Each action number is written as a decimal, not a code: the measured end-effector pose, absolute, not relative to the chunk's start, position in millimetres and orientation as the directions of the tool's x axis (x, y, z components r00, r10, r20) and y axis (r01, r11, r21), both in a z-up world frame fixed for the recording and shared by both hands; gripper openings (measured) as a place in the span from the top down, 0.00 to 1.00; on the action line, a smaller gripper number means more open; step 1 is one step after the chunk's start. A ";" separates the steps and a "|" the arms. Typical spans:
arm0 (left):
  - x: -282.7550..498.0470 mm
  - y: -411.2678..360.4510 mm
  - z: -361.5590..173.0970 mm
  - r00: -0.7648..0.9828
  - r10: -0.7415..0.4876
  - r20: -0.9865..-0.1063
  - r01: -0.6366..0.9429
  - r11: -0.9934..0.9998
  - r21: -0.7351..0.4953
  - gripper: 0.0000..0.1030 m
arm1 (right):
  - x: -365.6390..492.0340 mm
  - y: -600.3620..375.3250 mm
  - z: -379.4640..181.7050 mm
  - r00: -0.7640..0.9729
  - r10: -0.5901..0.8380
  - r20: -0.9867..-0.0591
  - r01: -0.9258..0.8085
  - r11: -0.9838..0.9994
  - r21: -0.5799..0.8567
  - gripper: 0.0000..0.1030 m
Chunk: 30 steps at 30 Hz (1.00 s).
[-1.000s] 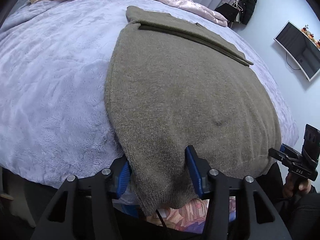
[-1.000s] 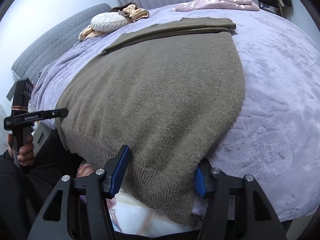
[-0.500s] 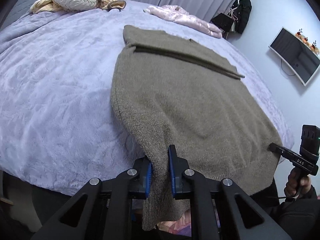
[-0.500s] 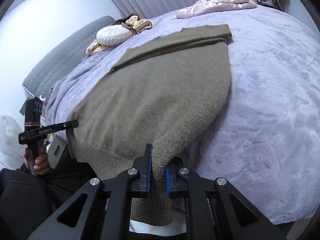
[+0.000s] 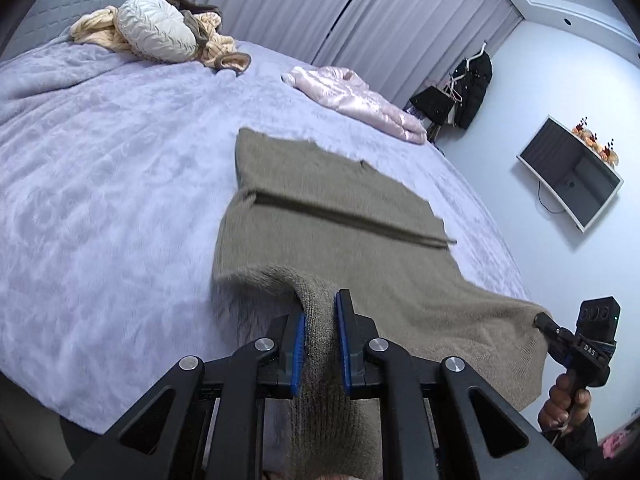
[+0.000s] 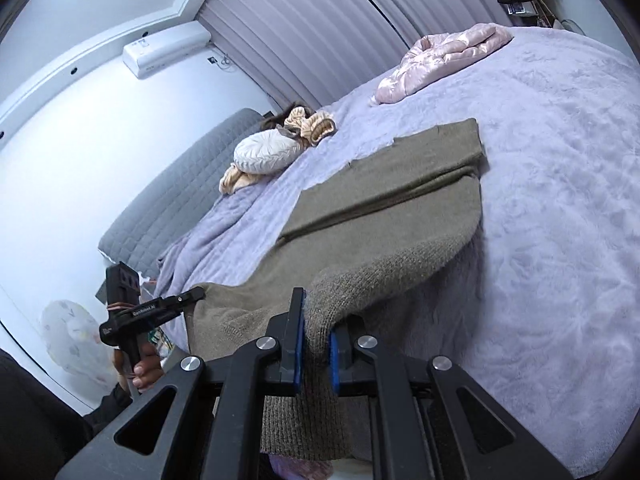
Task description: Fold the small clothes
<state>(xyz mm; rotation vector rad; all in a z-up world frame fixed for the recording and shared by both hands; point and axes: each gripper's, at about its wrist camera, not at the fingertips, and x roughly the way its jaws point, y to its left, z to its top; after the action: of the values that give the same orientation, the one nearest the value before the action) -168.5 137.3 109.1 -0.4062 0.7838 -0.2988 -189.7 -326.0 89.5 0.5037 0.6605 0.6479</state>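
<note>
Both tongs are clamped on the same olive-brown knit sweater, one on each near corner of its hem. The left gripper has its blue pads squeezed tight on a bunched fold of the knit, with the ribbed edge hanging down between the black fingers. Same deal with the right gripper: pads pinched on the fabric, and a flap of hem dangles below the jaws.

From the left wrist view you can spot the right gripper off at the near right, nose pressed into the sweater's right corner, with a hand wrapped round its handle. The right wrist view shows the mirror of that, the left gripper at the near left biting the other corner.

The near hem is lifted clear of the bed, so the knit slopes up from the lilac fuzzy blanket toward the tongs. The far part of the sweater lies flat on the blanket, roughly mid-bed, with a folded-over band running across it.

Further out: a pink puffy jacket lies at the far side of the bed, well apart from the sweater. A white round cushion sits on some tan clothes at the far left by the grey headboard. Grey curtains back there, a wall TV on the right.
</note>
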 end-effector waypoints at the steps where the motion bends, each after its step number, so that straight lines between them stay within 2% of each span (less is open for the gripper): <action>1: -162.8 137.5 113.7 0.680 -0.404 -0.611 0.111 0.881 -0.459 0.85 | -185.2 -325.6 95.4 0.618 0.684 -0.388 -0.383 0.693 0.611 0.90; 8: -122.0 137.6 128.6 0.701 -0.393 -0.595 0.100 0.880 -0.464 0.85 | -141.0 -330.3 120.0 0.680 0.646 -0.348 -0.342 0.699 0.628 0.90; 11: -101.8 134.4 131.8 0.703 -0.376 -0.604 0.086 0.888 -0.453 0.85 | -116.9 -325.9 125.9 0.686 0.627 -0.368 -0.325 0.718 0.616 0.90; 12: -93.3 134.4 133.8 0.703 -0.373 -0.605 0.081 0.888 -0.453 0.91 | -110.5 -324.6 127.5 0.689 0.621 -0.375 -0.321 0.724 0.610 0.90; 30: -10.5 129.2 143.2 0.693 -0.303 -0.654 -0.002 0.907 -0.422 0.91 | -25.0 -310.2 148.9 0.719 0.548 -0.427 -0.263 0.784 0.563 0.90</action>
<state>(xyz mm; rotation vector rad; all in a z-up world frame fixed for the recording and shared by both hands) -10.5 129.2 143.2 -0.4123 0.7929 -0.1736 -25.0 -310.2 148.9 0.4949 0.6190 0.4689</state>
